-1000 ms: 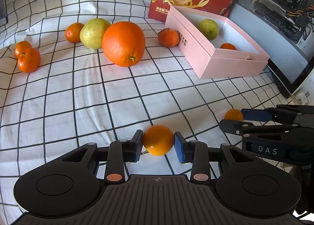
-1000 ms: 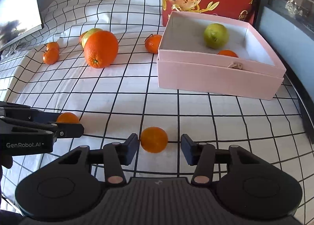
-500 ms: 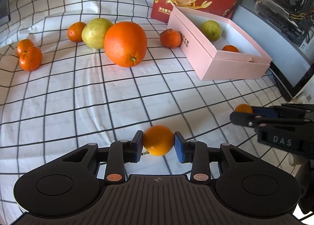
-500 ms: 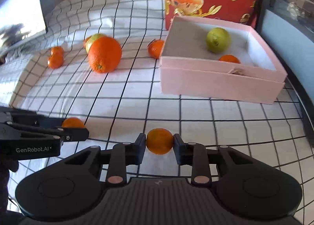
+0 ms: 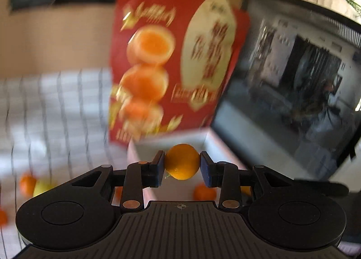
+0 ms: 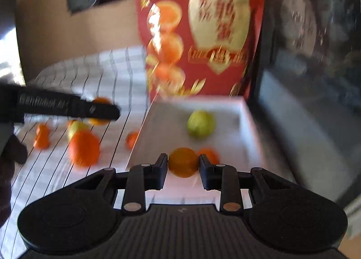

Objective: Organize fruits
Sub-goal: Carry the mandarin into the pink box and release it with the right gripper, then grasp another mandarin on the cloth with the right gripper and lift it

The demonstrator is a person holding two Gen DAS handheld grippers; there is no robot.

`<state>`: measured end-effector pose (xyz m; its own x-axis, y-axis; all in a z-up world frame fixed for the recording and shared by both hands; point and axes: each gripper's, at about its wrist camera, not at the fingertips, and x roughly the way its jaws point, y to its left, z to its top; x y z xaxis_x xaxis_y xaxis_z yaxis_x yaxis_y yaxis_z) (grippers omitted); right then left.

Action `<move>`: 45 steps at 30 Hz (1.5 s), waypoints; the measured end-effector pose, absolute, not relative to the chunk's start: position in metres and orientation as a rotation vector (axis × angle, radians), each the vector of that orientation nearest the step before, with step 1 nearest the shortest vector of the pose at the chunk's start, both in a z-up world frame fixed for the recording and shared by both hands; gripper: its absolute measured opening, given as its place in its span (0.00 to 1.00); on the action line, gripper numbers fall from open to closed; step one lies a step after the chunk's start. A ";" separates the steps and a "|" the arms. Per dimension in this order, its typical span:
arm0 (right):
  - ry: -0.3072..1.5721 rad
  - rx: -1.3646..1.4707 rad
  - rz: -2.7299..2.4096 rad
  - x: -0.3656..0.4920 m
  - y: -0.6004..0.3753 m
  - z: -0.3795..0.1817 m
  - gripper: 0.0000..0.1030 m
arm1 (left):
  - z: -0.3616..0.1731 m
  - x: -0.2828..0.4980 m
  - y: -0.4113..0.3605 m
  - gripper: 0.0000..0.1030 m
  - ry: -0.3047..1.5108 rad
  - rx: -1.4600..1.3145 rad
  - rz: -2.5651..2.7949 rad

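Between the blue pads of the left gripper point(image 5: 182, 162) sits a small orange point(image 5: 182, 161), round, glossy, with a green stem stub underneath; jaws clamped on it, held in front of the pink box point(image 5: 140, 146). Right gripper point(image 6: 183, 162) likewise pinches a second small orange point(image 6: 183, 162), duller in shade, over the box's near edge. Inside the box: a green-yellow fruit point(image 6: 200, 124) and a tangerine point(image 6: 208, 155). Left of it, on the checked cloth point(image 6: 108, 69), a large orange point(image 6: 84, 148), blurred. Red printed carton point(image 6: 203, 31) stands behind.
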<state>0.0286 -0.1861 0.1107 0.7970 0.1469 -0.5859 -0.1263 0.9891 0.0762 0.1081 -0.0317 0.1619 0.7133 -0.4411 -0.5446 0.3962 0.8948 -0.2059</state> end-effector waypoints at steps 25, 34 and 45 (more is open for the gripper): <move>0.692 -0.148 0.206 0.076 -0.149 0.096 0.42 | 0.099 0.055 0.084 0.38 0.769 -0.197 -0.225; 0.737 -0.388 0.345 0.094 -0.054 0.088 0.42 | 0.069 0.003 0.185 0.38 0.807 -0.307 -0.036; 0.839 -0.731 0.347 0.153 -0.002 0.046 0.42 | 0.051 -0.033 0.223 0.38 0.826 -0.392 -0.026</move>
<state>0.1533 -0.0016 0.0458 0.6322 0.0004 -0.7748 -0.5472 0.7082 -0.4462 -0.0334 0.2234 0.0509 0.6820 -0.1738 -0.7104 -0.1281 0.9280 -0.3500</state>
